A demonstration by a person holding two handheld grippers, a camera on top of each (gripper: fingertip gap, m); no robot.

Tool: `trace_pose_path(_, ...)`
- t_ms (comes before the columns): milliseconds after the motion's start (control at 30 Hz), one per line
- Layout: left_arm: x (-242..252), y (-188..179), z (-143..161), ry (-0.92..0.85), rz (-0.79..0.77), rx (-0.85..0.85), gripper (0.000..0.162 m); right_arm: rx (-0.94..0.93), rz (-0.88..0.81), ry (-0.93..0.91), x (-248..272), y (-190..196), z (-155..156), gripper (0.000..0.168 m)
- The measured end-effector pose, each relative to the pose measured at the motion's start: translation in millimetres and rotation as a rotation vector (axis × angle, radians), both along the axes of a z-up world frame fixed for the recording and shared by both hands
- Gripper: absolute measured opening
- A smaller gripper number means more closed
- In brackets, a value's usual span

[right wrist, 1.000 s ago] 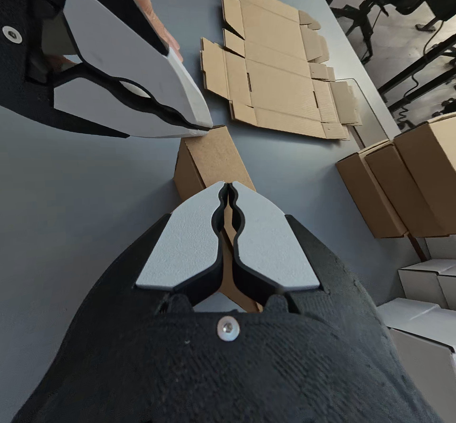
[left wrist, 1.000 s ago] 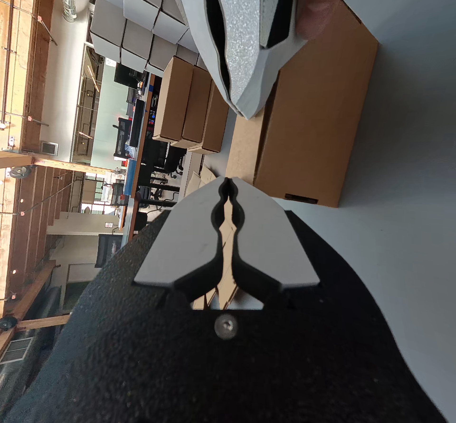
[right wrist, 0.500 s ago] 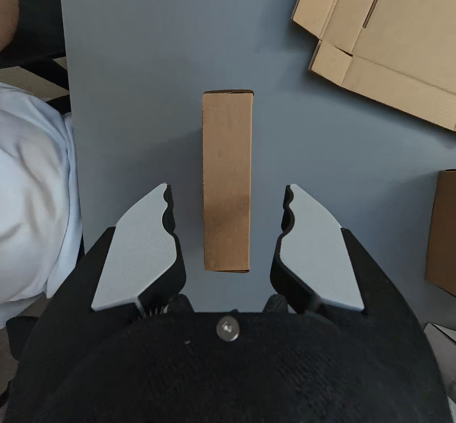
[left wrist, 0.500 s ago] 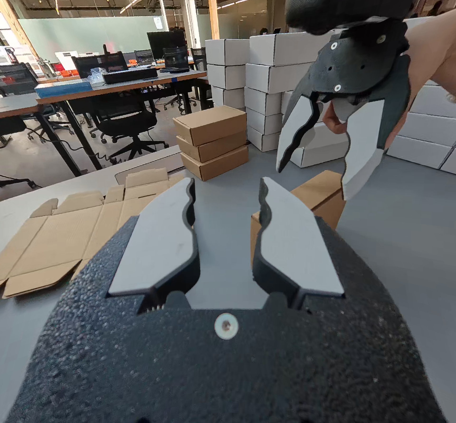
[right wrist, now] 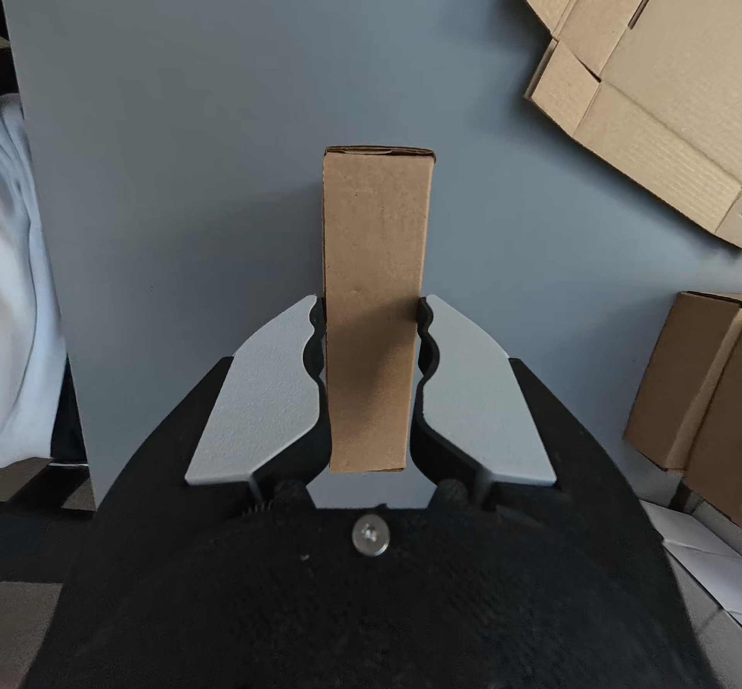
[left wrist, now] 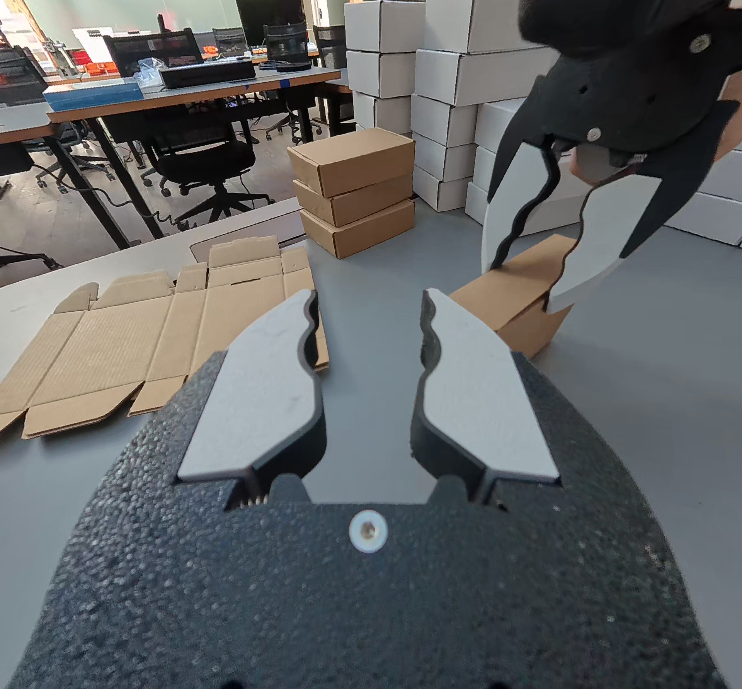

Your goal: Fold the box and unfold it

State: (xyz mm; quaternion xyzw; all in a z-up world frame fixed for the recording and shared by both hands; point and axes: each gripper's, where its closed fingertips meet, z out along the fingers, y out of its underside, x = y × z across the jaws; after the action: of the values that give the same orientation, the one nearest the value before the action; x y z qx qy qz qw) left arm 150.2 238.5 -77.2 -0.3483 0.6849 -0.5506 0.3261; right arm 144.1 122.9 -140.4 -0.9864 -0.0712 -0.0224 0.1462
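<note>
Where fingers straddle it: box between.

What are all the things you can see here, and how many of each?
folded brown box: one, brown, standing on edge on the grey table, between the right gripper's fingers
flat cardboard sheets: at least two, brown, unfolded, on the table's left part
stacked brown boxes: three, brown, farther back
white boxes: many, white, stacked behind
desks and office chairs: several, dark, in the background
left gripper: open, holding nothing
right gripper: shut on the folded brown box's sides
</note>
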Motion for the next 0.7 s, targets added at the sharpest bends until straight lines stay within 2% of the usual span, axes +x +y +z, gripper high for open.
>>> trace_pose_path(100, 1, 1, -5, -0.001, 0.007, 0.04, 0.047, 0.066, -0.056, -0.224, 36, -6, 41, 0.045)
trace_pose_path(267, 3, 0, -10, 0.005, 0.003, 0.054, 0.045, 0.08, -0.261, -0.893, 166, -40, 139, 0.045)
trace_pose_path(333, 4, 1, -12, 0.005, 0.009, 0.064, 0.044, 0.067, -0.268, -1.107, 210, -49, 163, 0.045)
trace_pose_path(400, 4, 1, -15, 0.008, 0.004, 0.066, 0.044, 0.037, -0.239, -1.201, 242, -53, 161, 0.045)
trace_pose_path(500, 7, 1, -21, 0.018, 0.004, 0.07, 0.043, 0.064, -0.211, -1.268, 274, -49, 143, 0.045)
trace_pose_path(700, 11, 1, -34, 0.05, -0.014, 0.069, 0.042, 0.043, -0.186, -1.3, 308, -50, 96, 0.045)
